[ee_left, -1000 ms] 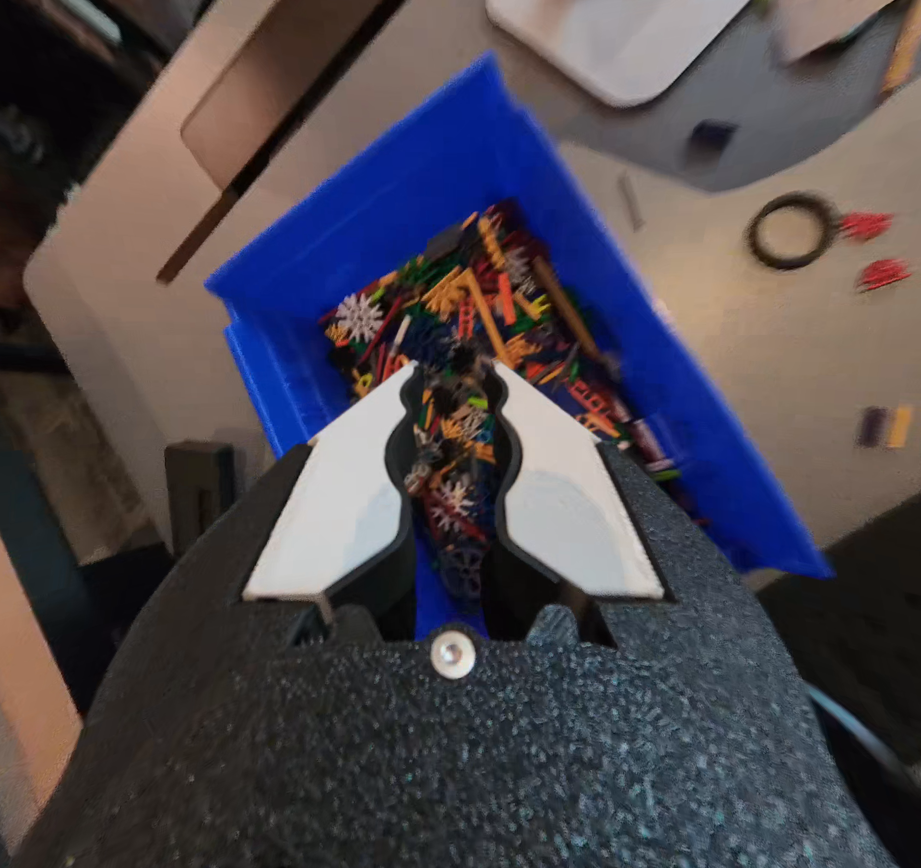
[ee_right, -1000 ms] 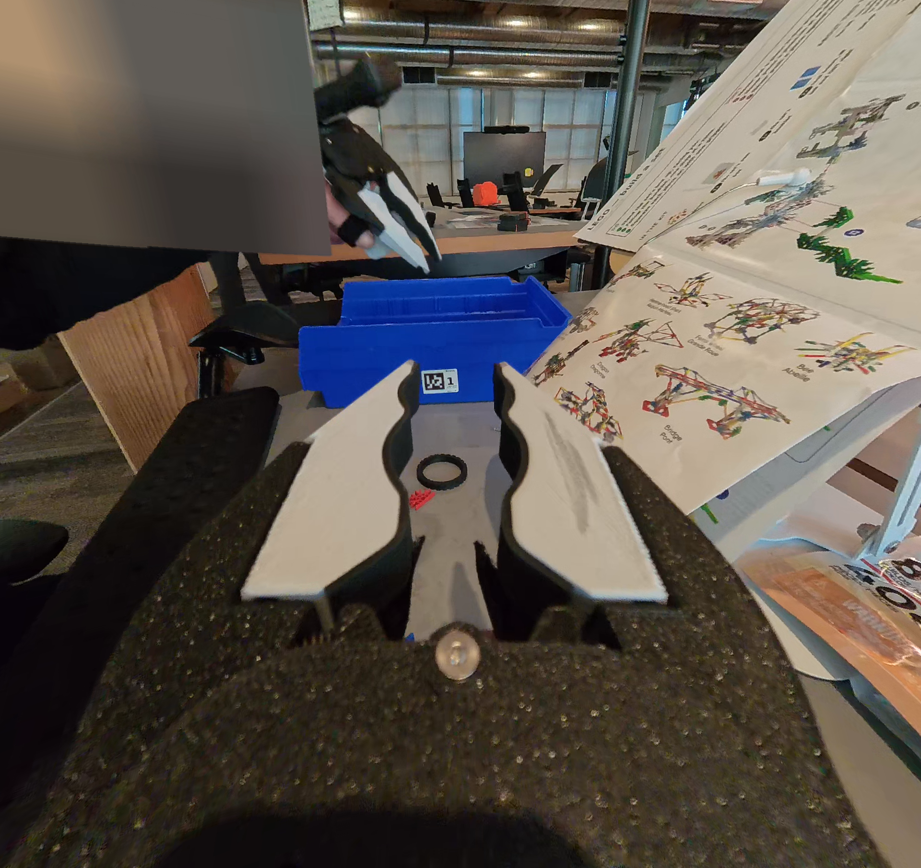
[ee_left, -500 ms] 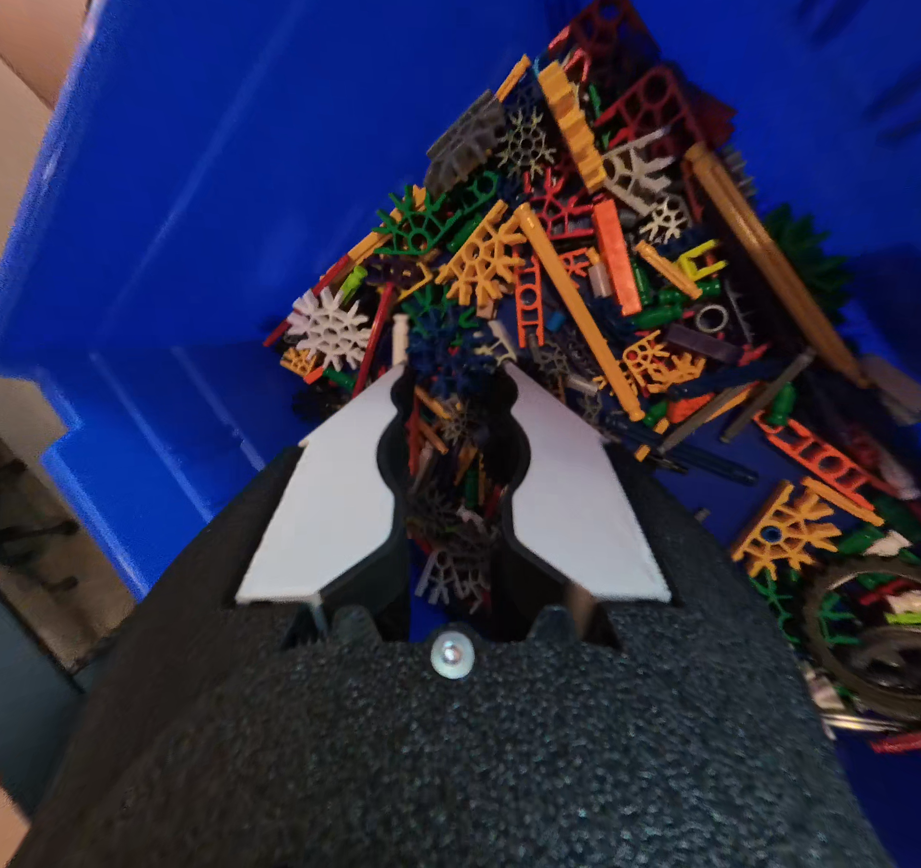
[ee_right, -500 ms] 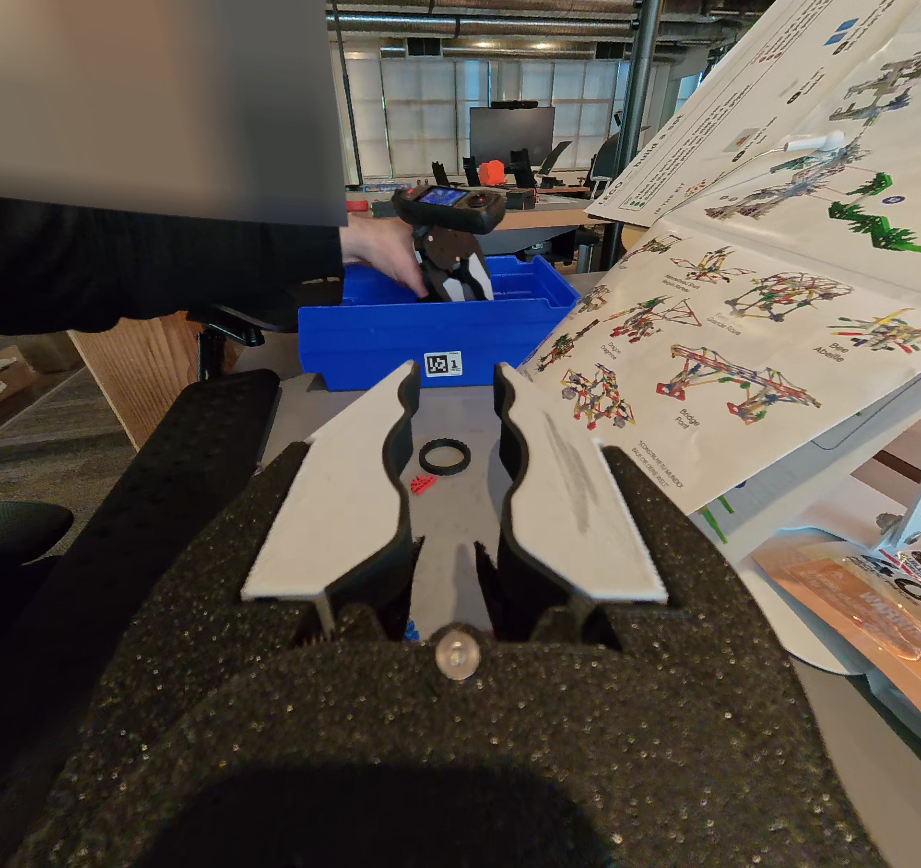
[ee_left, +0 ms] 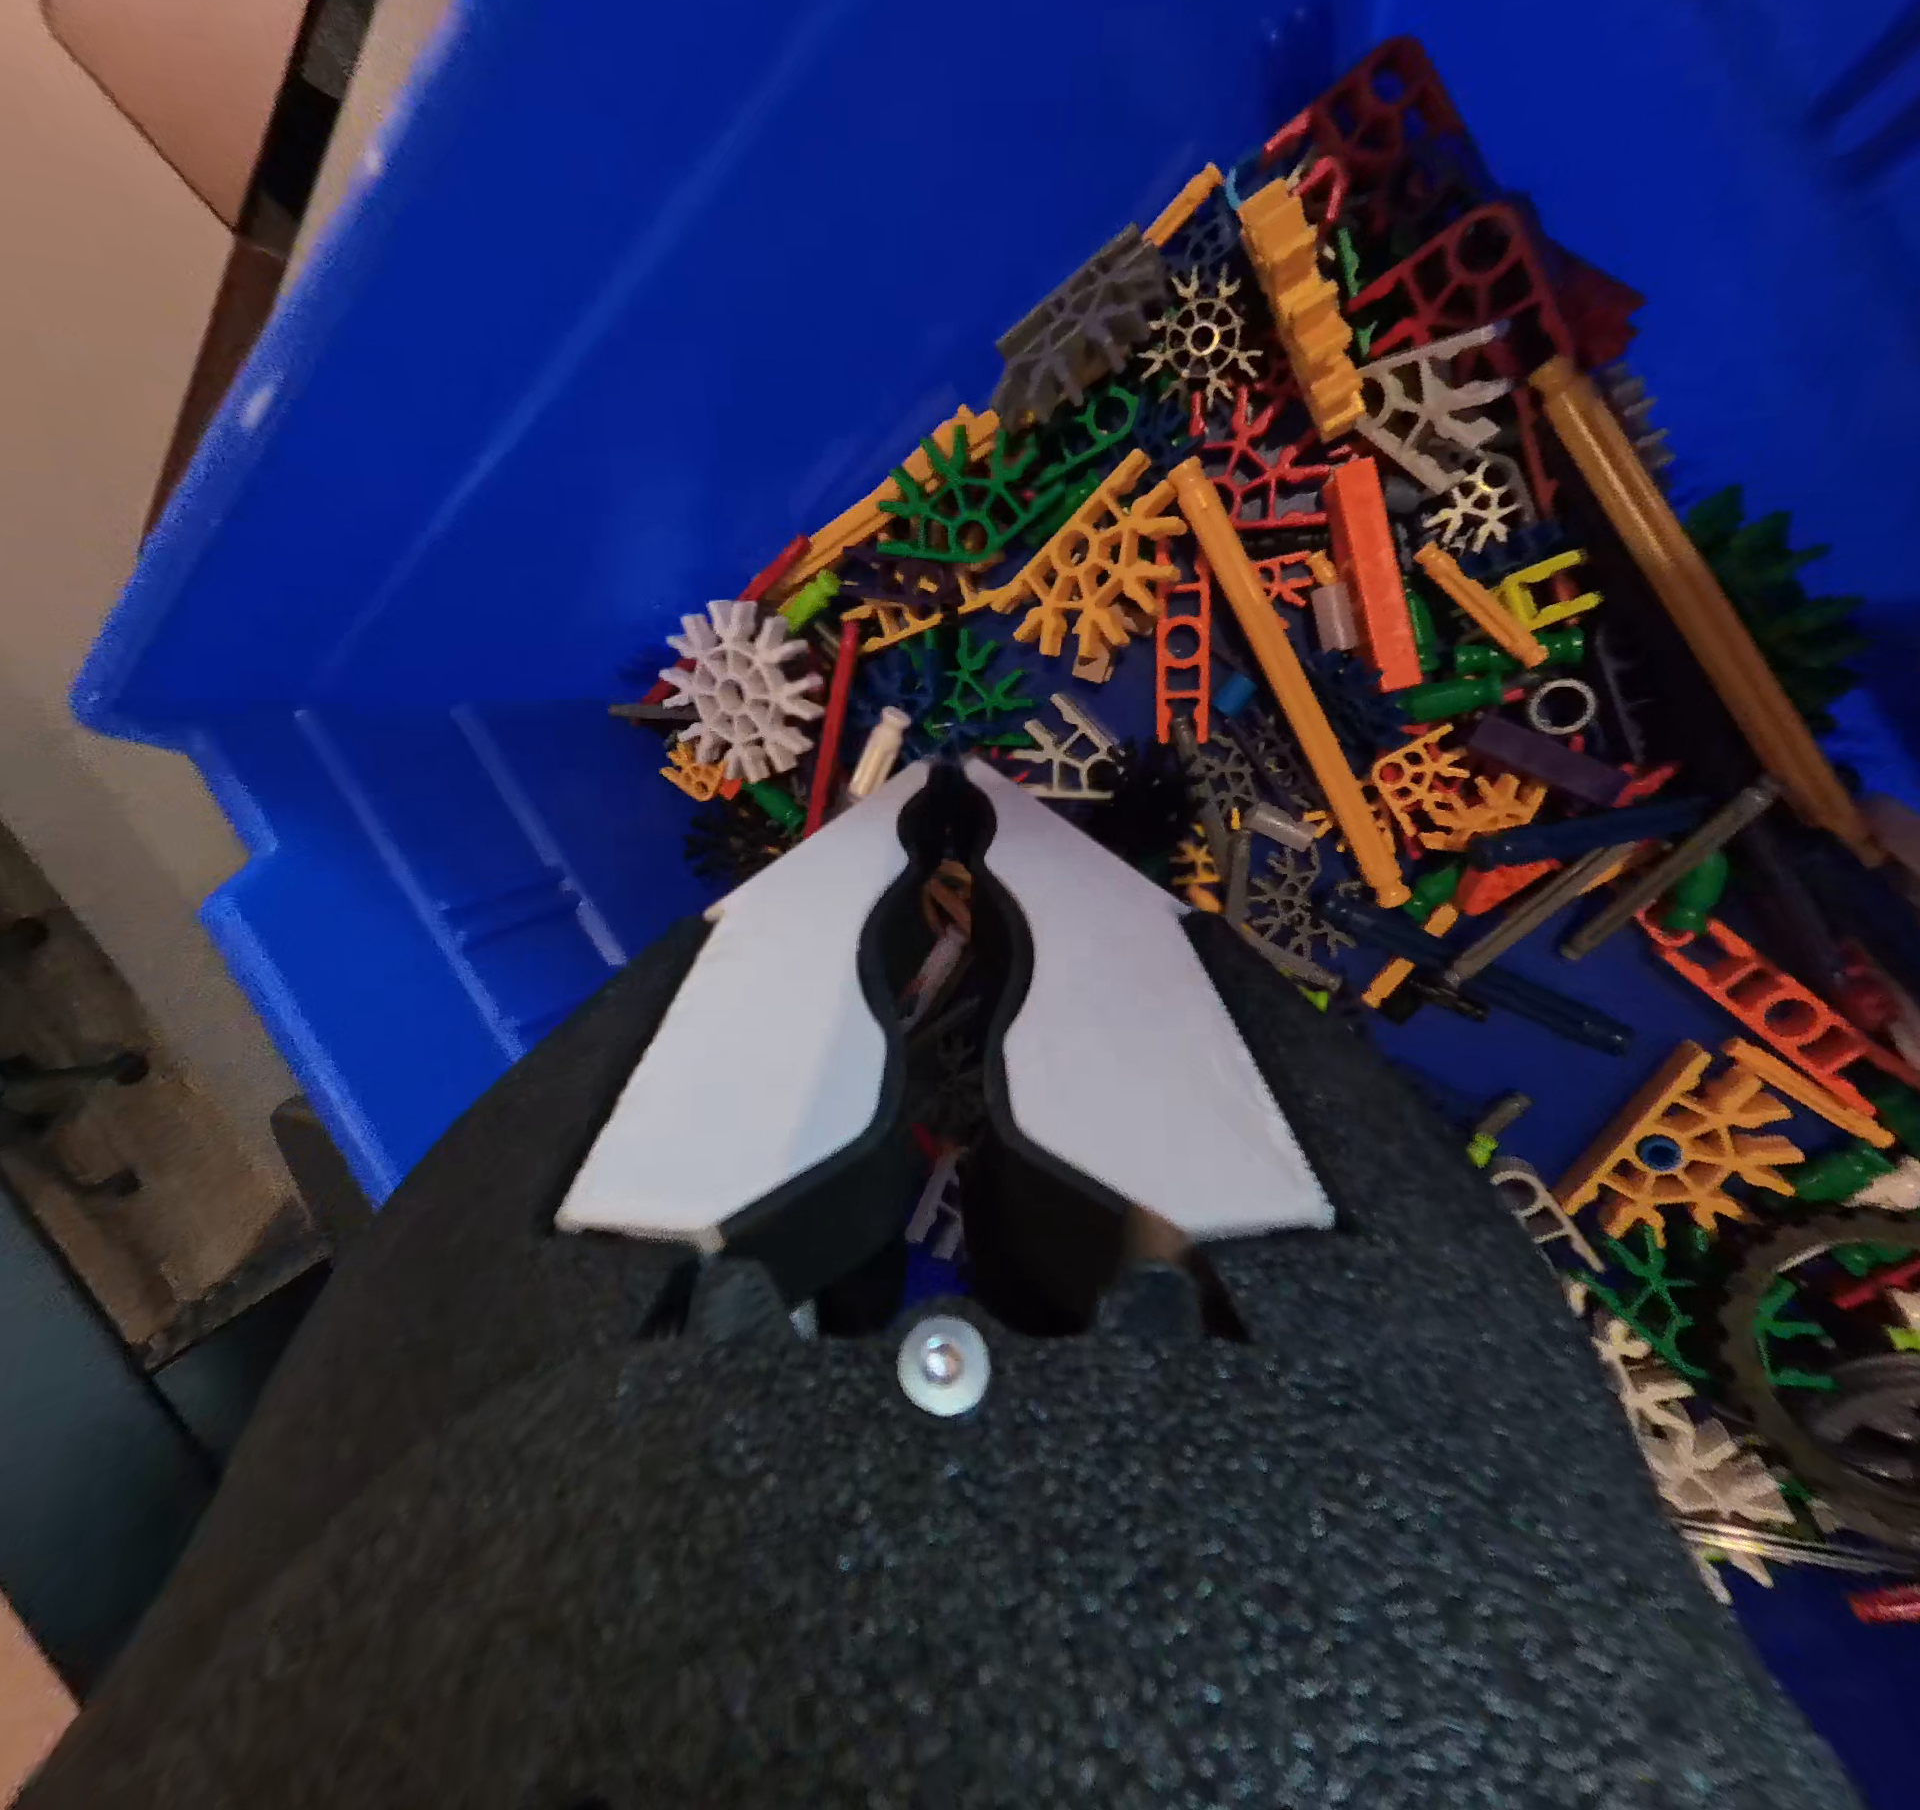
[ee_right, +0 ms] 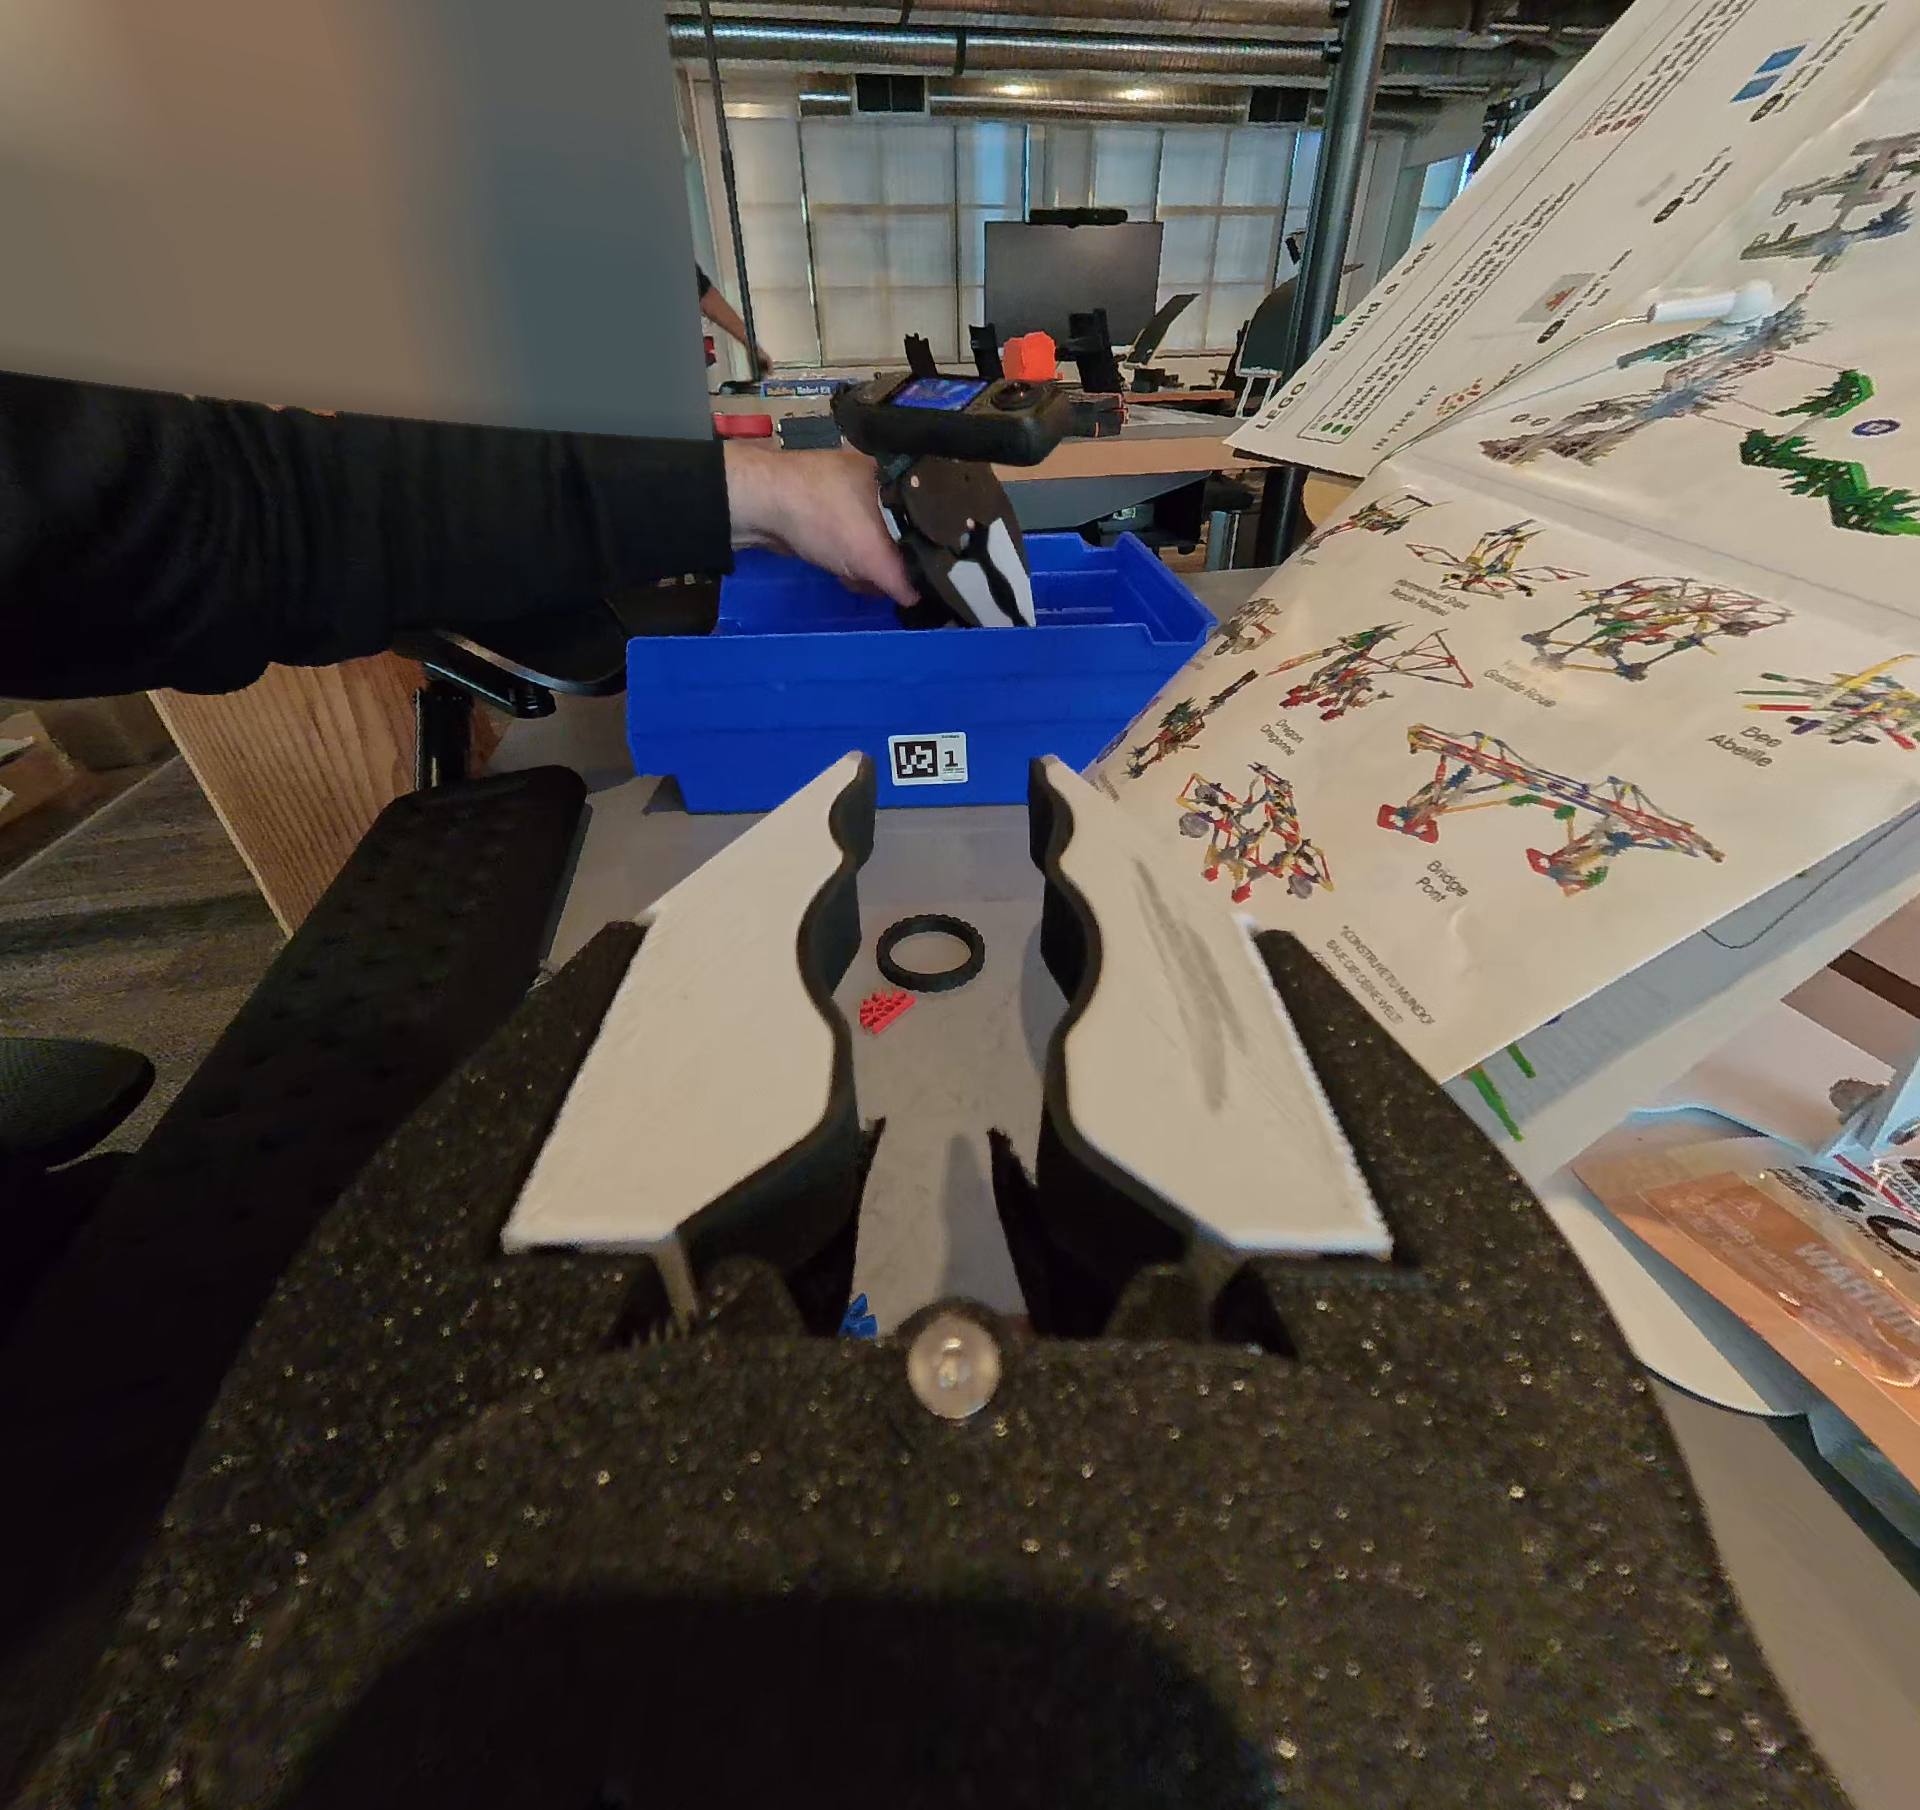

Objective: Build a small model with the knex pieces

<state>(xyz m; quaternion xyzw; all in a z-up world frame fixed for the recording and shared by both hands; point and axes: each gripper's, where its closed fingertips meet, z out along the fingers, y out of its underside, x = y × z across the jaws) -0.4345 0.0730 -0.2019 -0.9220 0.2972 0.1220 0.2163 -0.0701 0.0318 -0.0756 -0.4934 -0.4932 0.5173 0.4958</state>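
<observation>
The right gripper (ee_right: 951, 794) hovers low over the grey tabletop (ee_right: 935, 1085), fingers spread and empty; a red connector (ee_right: 885, 1010) and black tyre ring (ee_right: 929, 952) lie between them at 12 o'clock. At 2 o'clock an instruction sheet (ee_right: 1507, 721) stands propped, probably for reading. Farther on, the left gripper (ee_left: 948, 773) dips into the blue bin (ee_left: 623, 306), fingertips nearly together in the heap of construction pieces (ee_left: 1299, 617); whether it grips any piece I cannot tell.
</observation>
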